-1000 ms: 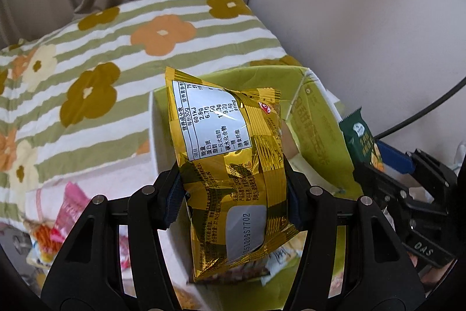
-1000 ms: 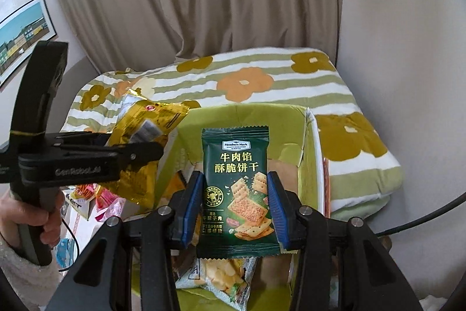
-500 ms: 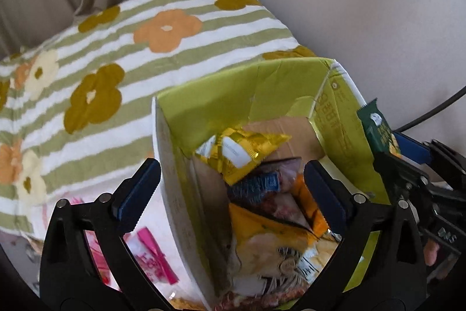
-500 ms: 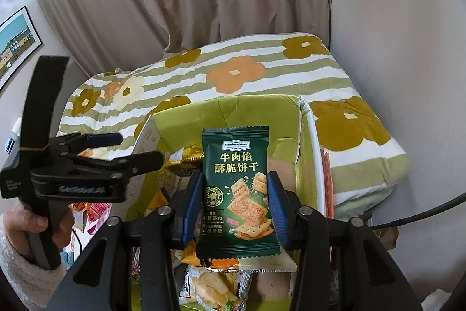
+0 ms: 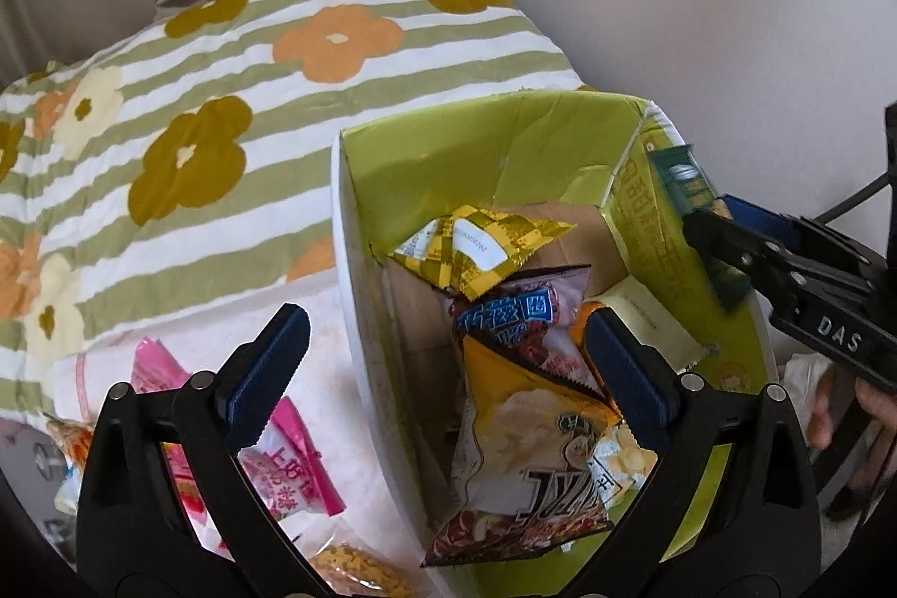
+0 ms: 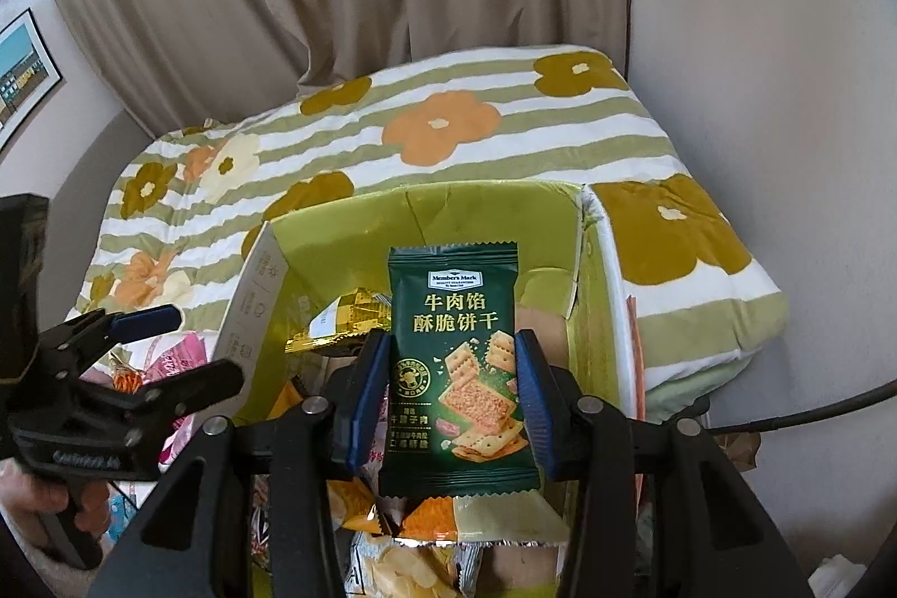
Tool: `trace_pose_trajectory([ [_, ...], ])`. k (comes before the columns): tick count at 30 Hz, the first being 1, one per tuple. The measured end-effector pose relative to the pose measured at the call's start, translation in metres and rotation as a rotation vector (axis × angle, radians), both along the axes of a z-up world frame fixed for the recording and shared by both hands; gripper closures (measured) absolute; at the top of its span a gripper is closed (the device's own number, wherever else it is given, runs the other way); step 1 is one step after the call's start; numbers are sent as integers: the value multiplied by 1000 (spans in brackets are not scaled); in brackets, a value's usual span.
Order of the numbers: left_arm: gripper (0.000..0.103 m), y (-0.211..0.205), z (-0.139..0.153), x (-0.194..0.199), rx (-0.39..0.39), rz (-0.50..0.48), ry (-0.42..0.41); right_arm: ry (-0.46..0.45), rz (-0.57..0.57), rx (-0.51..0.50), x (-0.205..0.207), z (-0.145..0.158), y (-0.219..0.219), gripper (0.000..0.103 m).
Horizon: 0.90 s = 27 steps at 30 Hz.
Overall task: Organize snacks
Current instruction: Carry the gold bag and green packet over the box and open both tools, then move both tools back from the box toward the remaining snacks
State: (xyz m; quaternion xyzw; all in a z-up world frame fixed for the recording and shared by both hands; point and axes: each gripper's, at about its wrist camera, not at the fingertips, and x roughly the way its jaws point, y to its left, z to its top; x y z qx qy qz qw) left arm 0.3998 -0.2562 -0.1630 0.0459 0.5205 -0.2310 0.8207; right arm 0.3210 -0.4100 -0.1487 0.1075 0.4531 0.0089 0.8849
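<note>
The right gripper [image 6: 453, 388] pinches the green packet [image 6: 461, 379] between its blue pads, upright, at the center of the right view, above the open box [image 6: 347, 228]. The left gripper [image 5: 443, 368] has its jaws spread wide and holds nothing; it hangs over the left wall of the box, in the lower middle of the left view.

The step in hand, as I judge it, is to put the green packet into the box. To do it well, bring the packet lower first, toward the free brown bottom in the upper right part of the box, near the gold packet [image 5: 482, 247]. Then open the jaws, so the packet falls flat and does not lean on the rim.

Pink packets [image 5: 280, 463] lie outside the box, in the lower left of the left view, and wait for the left gripper.
</note>
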Motion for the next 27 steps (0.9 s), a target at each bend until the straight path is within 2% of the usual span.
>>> trace_pose_trajectory([
  [2, 5, 4, 0, -5, 2, 4, -1, -12, 5, 31, -2, -1, 1, 4],
  [3, 5, 5, 0, -8, 3, 5, 0, -22, 13, 39, -5, 0, 2, 1],
  [9, 5, 13, 0, -27, -1, 15, 10, 3, 52, 36, -26, -2, 10, 1],
  [18, 5, 26, 33, -64, -15, 47, -62, -91, 83, 11, -60, 37, 23, 1],
  [23, 5, 41, 53, -88, -18, 84, -112, -137, 139, -12, -78, 55, 41, 1],
  [27, 5, 63, 66, -115, -6, 150, -153, -170, 214, 4, -90, 65, 60, 1],
])
